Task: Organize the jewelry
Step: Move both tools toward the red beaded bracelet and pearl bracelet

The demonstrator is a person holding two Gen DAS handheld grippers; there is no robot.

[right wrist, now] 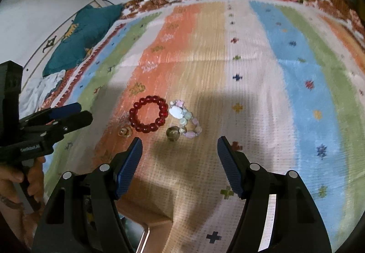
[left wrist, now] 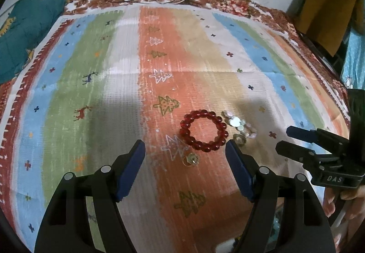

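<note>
While both tongs hang over the striped mat (left wrist: 127,93), the left gripper (left wrist: 184,150) has its jaws spread with nothing between them, and the right gripper (right wrist: 180,145) is likewise spread and empty. A red bead bracelet (left wrist: 203,131) lies flat on the orange stripe at about twelve o'clock from the left gripper's tips. A pale stone bracelet (right wrist: 186,121) touches it at three o'clock. Two small rings (right wrist: 125,132) (right wrist: 172,133) sit just beside the red beads at seven and five o'clock.
</note>
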